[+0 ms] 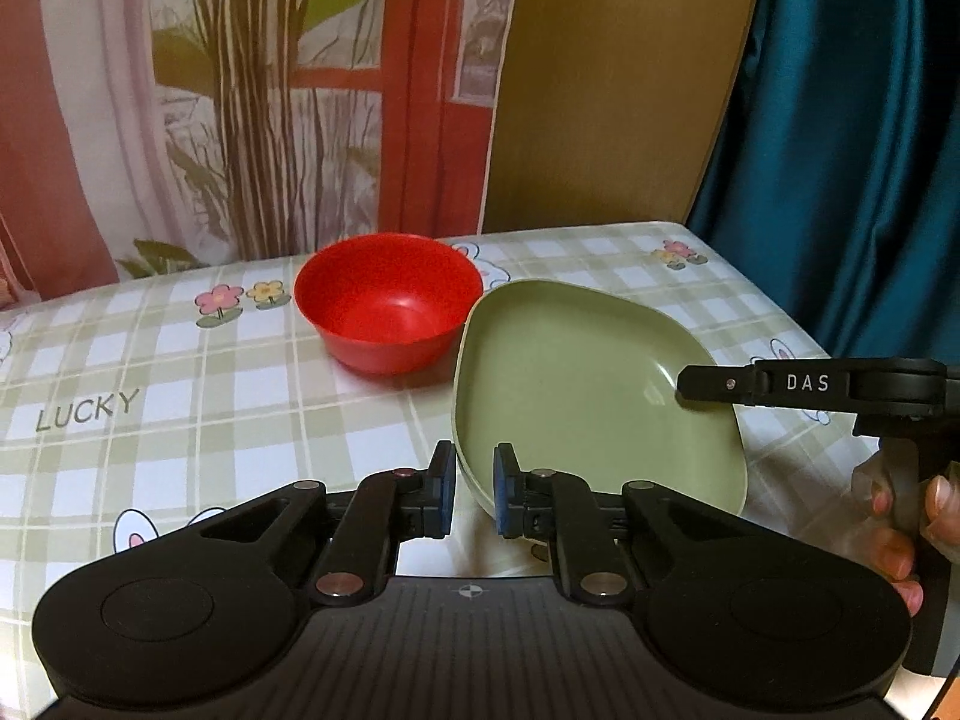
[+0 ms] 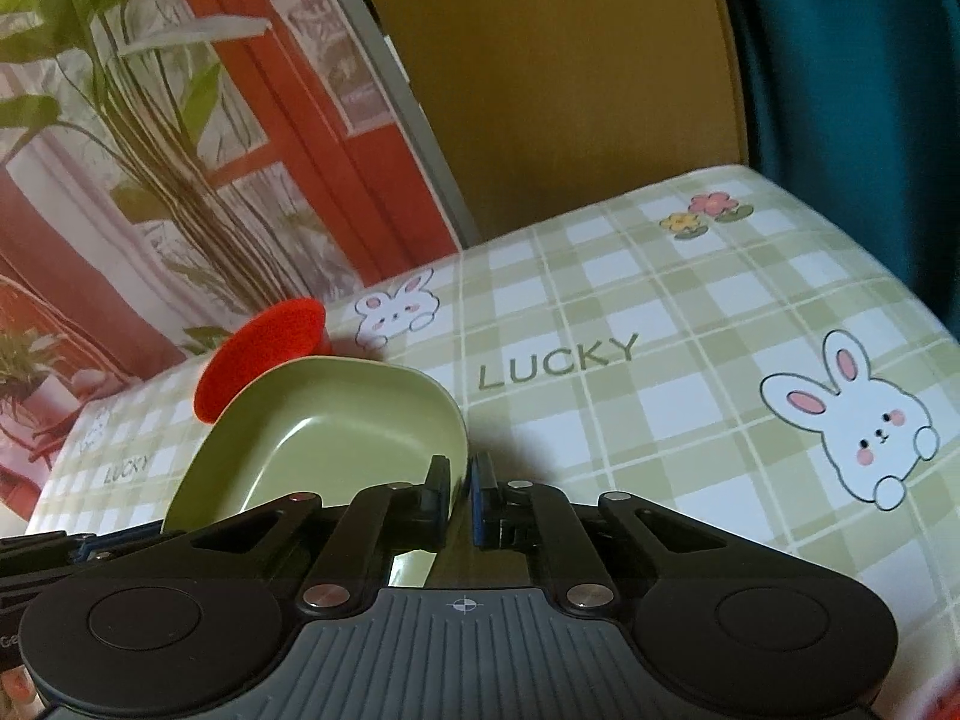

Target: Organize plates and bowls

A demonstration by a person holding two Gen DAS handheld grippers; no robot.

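Observation:
A green squarish plate (image 1: 576,384) is held tilted above the checked tablecloth (image 1: 180,396). My left gripper (image 1: 473,489) has its jaws on either side of the plate's near rim, with a small gap showing. My right gripper (image 2: 461,495) is shut on the plate's right rim (image 2: 459,450); it shows in the left wrist view (image 1: 714,384) reaching over the plate's right edge. A red bowl (image 1: 389,300) stands upright on the table just behind the plate. In the right wrist view the bowl (image 2: 252,354) is partly hidden behind the plate (image 2: 336,420).
The table's far edge meets a printed curtain (image 1: 240,90) and an olive panel (image 1: 612,90). A teal curtain (image 1: 852,150) hangs past the table's right edge. The person's hand (image 1: 900,516) holds the right gripper's handle.

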